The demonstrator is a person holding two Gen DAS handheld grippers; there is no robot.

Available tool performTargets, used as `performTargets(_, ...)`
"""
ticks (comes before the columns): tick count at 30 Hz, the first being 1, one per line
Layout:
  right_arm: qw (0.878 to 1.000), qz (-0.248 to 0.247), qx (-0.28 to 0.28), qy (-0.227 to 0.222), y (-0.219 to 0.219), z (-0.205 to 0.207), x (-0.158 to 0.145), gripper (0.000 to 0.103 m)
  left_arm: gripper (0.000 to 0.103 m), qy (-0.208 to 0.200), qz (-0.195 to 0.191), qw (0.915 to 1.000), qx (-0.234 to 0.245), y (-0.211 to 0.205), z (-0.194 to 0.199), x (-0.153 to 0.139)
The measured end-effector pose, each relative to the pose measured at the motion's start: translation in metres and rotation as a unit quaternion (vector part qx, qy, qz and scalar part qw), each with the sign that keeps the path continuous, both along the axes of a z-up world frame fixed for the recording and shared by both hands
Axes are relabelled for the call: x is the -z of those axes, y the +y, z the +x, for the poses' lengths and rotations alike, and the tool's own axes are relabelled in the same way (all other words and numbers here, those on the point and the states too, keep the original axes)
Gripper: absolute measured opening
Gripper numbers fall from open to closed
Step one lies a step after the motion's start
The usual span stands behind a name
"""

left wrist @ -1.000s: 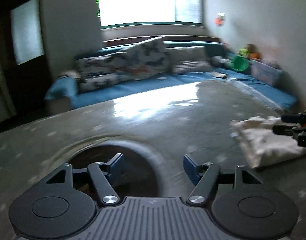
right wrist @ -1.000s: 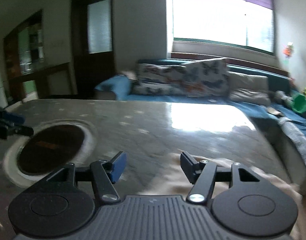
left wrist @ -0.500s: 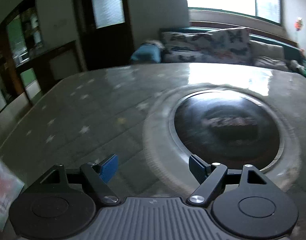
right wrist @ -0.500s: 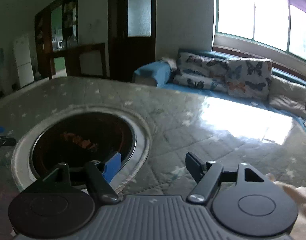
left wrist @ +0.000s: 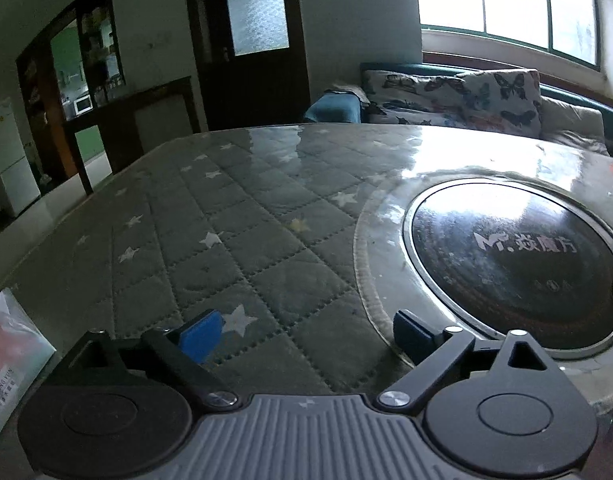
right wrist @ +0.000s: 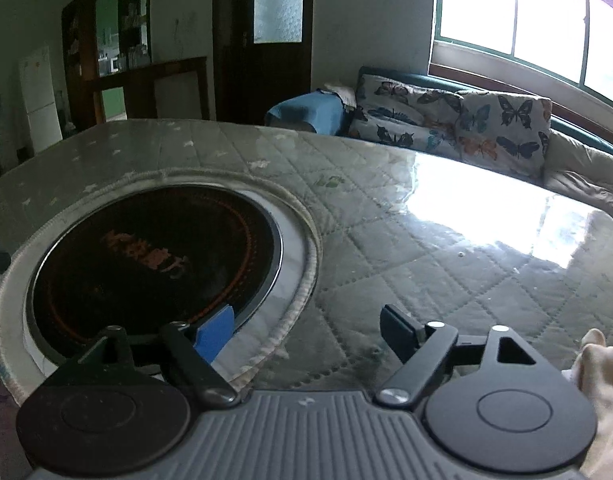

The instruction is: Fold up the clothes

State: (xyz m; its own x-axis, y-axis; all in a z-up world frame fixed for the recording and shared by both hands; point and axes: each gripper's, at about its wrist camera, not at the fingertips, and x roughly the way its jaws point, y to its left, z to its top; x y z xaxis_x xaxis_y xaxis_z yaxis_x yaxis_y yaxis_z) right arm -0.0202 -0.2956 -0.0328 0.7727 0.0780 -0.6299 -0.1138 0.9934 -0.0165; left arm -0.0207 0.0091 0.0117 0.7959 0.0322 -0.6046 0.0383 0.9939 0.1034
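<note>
A cream garment shows only as a corner at the right edge of the right wrist view, lying on the table beside my right gripper. My right gripper is open and empty, low over the quilted grey table cover. My left gripper is open and empty over the same star-patterned cover. No garment shows in the left wrist view.
A round black hotplate is set in the table's middle; it also shows in the right wrist view. A plastic bag lies at the table's left edge. A sofa with butterfly cushions stands behind, under a window. A dark door is at the back.
Both grippers have swung to the left, away from the folded cream garment. The hotplate has come into view in front of both. Both stay open.
</note>
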Motion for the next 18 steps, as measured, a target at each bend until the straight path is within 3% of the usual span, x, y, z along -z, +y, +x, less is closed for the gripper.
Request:
performTargets(9,1.000,-0.007,-0.004,0.014,0.008,0.011,0.008,0.102,0.103,0.007,-0.021,0.9997,-0.005,0.006,0.002,0.006)
performTargets(18,1.000,-0.018,-0.004,0.019,0.011,0.011,0.010,0.103,0.103,0.014,-0.042,0.9990,-0.005,0.014,0.001,0.009)
